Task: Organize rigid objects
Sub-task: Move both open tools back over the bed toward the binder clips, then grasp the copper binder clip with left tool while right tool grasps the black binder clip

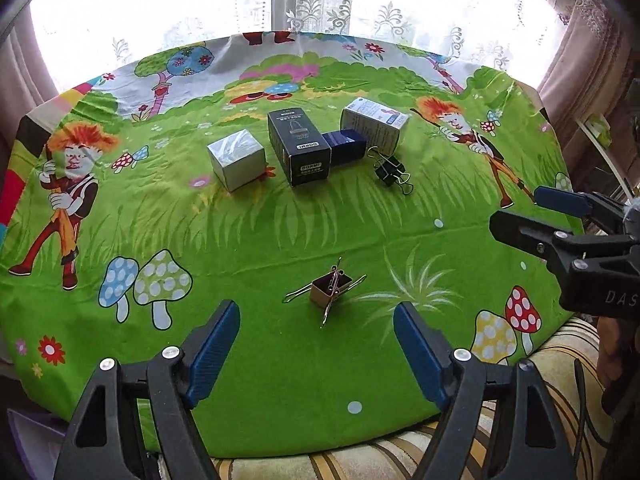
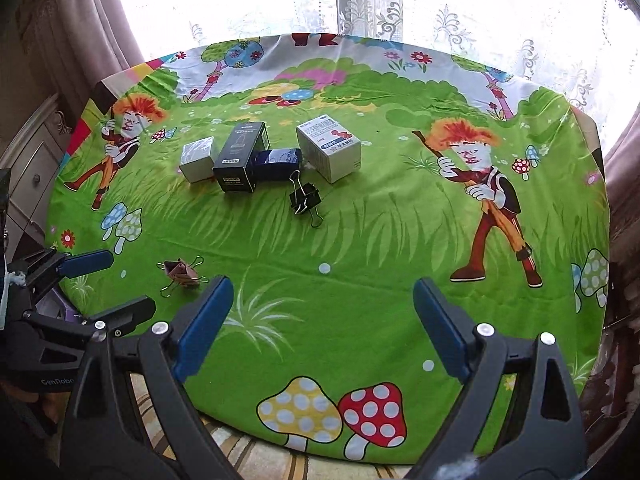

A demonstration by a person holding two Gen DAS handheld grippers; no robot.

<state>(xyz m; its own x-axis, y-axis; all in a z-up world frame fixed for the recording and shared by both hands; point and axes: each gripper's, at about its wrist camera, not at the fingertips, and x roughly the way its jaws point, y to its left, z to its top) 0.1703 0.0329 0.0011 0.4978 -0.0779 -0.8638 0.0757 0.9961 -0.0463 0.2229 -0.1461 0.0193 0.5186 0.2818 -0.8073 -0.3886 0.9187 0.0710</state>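
The left tongs point(image 1: 316, 344) stand wide and empty over the near edge of the bench point(image 1: 280, 400). Just beyond lies the copper binder clip point(image 1: 325, 290), wire arms spread left-right. The right tongs point(image 2: 322, 324), also wide and empty, face open green cloth. Farther, the black binder clip point(image 1: 390, 170), then a row of boxes; the black box point(image 1: 298, 146) points its long axis toward us.
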